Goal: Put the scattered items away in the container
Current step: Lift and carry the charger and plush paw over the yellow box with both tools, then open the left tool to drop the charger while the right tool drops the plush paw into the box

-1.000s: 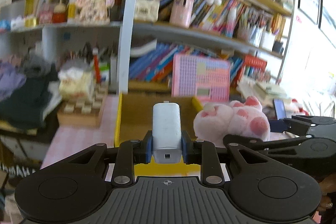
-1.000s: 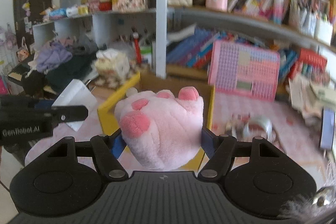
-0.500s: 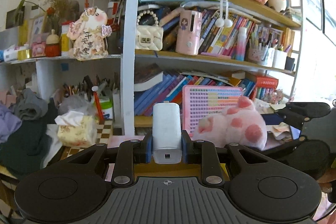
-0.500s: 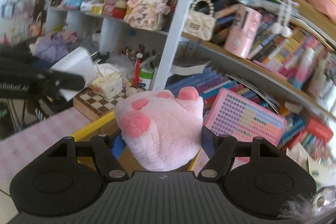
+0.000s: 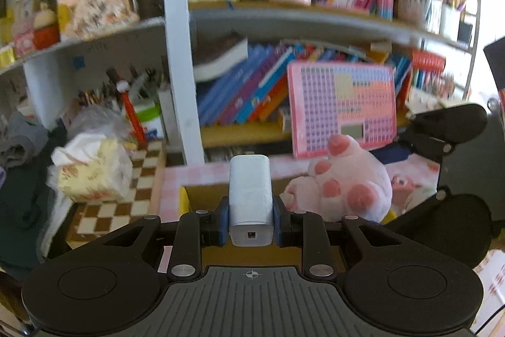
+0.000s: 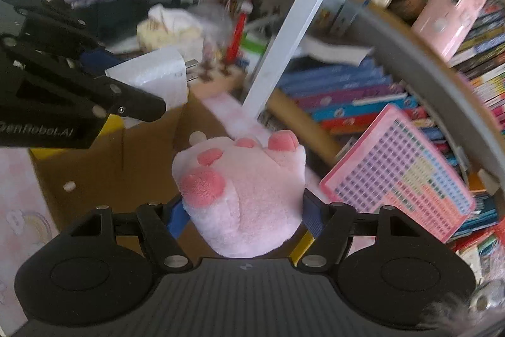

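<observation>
Both grippers hover over the cardboard box (image 6: pixel 104 166): the left gripper (image 5: pixel 251 210) is clamped on a white charger (image 5: pixel 251 195), prongs pointing away from the hand, above the box's left rim; the right gripper (image 6: pixel 243 210) squeezes a pink plush paw (image 6: pixel 246 195) over the box's right side. A pink calculator (image 5: pixel 342 106) leans against books behind the box.

Both grippers' fingers (image 5: pixel 222 218) clamped, tilted downward.

White charger (image 5: pixel 251 195), pink plush paw (image 6: pixel 243 195), brown cardboard box (image 6: pixel 104 166) yellow-edged, brown-and-cream checkerboard (image 5: pixel 126 195)
</observation>
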The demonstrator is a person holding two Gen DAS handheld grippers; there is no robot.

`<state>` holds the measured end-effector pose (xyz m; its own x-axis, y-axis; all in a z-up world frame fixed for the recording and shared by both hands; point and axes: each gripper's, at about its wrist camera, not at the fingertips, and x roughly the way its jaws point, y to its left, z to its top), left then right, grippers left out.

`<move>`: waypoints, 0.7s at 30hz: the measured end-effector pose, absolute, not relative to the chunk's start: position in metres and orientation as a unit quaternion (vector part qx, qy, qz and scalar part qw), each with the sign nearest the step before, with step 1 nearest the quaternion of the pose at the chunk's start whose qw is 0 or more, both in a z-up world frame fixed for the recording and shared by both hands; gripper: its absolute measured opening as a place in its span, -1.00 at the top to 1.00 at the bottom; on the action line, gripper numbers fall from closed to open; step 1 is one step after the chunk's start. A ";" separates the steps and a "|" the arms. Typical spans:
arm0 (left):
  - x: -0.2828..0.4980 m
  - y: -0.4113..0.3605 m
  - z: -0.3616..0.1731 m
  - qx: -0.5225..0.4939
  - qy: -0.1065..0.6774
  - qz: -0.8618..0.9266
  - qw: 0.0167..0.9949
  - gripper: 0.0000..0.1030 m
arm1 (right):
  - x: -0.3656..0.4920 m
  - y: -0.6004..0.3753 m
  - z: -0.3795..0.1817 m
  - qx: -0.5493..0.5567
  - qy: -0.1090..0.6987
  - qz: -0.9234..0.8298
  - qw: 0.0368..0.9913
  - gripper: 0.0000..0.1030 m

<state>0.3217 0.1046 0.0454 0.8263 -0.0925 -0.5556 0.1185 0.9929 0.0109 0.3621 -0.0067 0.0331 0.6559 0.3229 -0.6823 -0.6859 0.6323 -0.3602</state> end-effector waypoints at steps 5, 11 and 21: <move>0.336 0.103 0.024 0.028 0.320 -0.054 0.946 0.52 | 0.376 -0.006 0.008 -0.330 0.322 0.305 0.833 -0.34; 0.339 0.099 0.005 0.033 0.347 -0.050 0.936 0.52 | 0.385 -0.010 -0.011 -0.331 0.352 0.314 0.818 -0.34; 0.337 0.087 -0.015 0.045 0.380 -0.050 0.922 0.52 | 0.386 -0.005 -0.032 -0.333 0.393 0.334 0.790 -0.34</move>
<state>0.3371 0.0871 -0.0149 0.7061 -0.0583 -0.7057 0.1274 0.9908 0.0457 0.3858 -0.0049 -0.0320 0.4682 0.2668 -0.8424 -0.7893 0.5548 -0.2630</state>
